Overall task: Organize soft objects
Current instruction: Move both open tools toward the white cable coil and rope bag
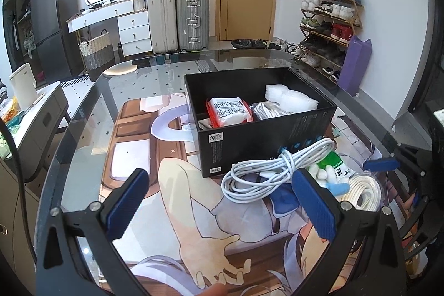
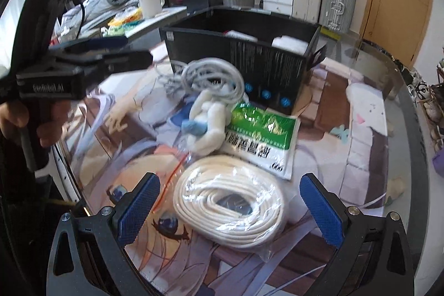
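Note:
An open black box [image 1: 249,138] stands mid-table and holds a red-and-white packet [image 1: 227,113], white cords and bubble wrap [image 1: 290,99]. In front of it lie a coiled white cable [image 1: 263,174], a green packet [image 2: 263,132], a white-and-blue plush toy [image 2: 208,124] and a bagged cream rope coil [image 2: 205,210]. My left gripper [image 1: 220,203] is open above the mat, its right pad beside the white cable. My right gripper [image 2: 230,210] is open, its pads on either side of the bagged coil and close above it.
A glass table [image 1: 83,113] covers a printed cartoon mat. A hand [image 2: 16,115] holds the left gripper at the table's left. A side counter with a white kettle [image 2: 151,0], suitcases [image 1: 177,18], a shoe rack [image 1: 330,18] and a seated person in the background surround the table.

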`<control>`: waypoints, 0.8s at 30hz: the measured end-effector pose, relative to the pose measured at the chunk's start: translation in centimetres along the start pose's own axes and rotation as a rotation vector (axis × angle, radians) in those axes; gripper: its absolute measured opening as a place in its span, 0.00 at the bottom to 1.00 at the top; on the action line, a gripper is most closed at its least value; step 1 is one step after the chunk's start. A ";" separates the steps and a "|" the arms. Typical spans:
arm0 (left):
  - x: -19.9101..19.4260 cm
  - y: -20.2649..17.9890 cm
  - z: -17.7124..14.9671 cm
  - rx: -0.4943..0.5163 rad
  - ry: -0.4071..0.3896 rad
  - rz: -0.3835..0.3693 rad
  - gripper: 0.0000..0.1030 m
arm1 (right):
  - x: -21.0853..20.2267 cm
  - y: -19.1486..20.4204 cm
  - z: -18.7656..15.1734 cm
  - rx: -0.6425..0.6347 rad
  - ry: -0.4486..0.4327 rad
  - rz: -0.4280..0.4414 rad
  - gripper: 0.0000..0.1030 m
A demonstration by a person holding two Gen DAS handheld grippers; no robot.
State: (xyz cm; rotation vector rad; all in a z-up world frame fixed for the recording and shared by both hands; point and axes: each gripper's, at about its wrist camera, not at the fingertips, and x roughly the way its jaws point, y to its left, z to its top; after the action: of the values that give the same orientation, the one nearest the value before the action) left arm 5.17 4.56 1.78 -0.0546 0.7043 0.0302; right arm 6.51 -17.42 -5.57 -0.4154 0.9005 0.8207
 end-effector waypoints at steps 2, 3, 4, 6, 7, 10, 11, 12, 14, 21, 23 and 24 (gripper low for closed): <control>0.0 0.1 0.0 0.001 -0.001 -0.001 1.00 | 0.5 0.1 -0.2 -0.002 0.018 0.001 0.99; 0.0 0.1 0.0 0.001 -0.002 -0.003 1.00 | 0.6 0.2 -0.3 -0.001 0.023 0.005 0.99; 0.0 0.1 0.0 0.000 -0.002 -0.003 1.00 | 0.8 0.2 -0.3 0.000 0.030 0.012 0.99; 0.0 0.2 0.0 -0.001 -0.001 0.000 1.00 | 1.0 0.4 -0.4 -0.006 0.030 0.028 0.99; 0.1 0.4 0.0 -0.003 0.001 0.000 1.00 | 1.1 0.5 -0.4 -0.013 0.030 0.029 0.99; 0.0 0.5 0.0 -0.004 0.000 -0.001 1.00 | 1.3 1.0 -0.5 -0.027 0.033 0.018 0.99; 0.0 0.5 0.0 -0.004 0.000 -0.001 1.00 | 1.3 1.2 -0.6 -0.034 0.031 0.014 0.99; 0.0 0.5 0.0 -0.005 0.001 0.000 1.00 | 1.3 1.2 -0.7 -0.041 0.030 0.008 0.99; 0.0 0.5 0.0 -0.004 0.003 0.001 1.00 | 1.4 1.4 -0.7 -0.044 0.026 0.003 0.99; -0.1 0.5 0.0 -0.001 0.009 -0.001 1.00 | 1.3 1.1 -0.8 -0.049 0.014 0.007 0.99; 0.0 0.4 0.0 -0.001 0.010 -0.001 1.00 | 1.3 0.7 -0.8 -0.040 0.014 0.000 0.99; 0.0 0.4 0.0 -0.001 0.012 -0.001 1.00 | 1.2 0.5 -0.8 -0.036 0.014 -0.003 0.99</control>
State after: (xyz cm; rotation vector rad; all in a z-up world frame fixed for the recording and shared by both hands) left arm 5.15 4.98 1.82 -0.0564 0.7158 0.0299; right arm 6.12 -17.11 -7.02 -0.4545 0.8993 0.8334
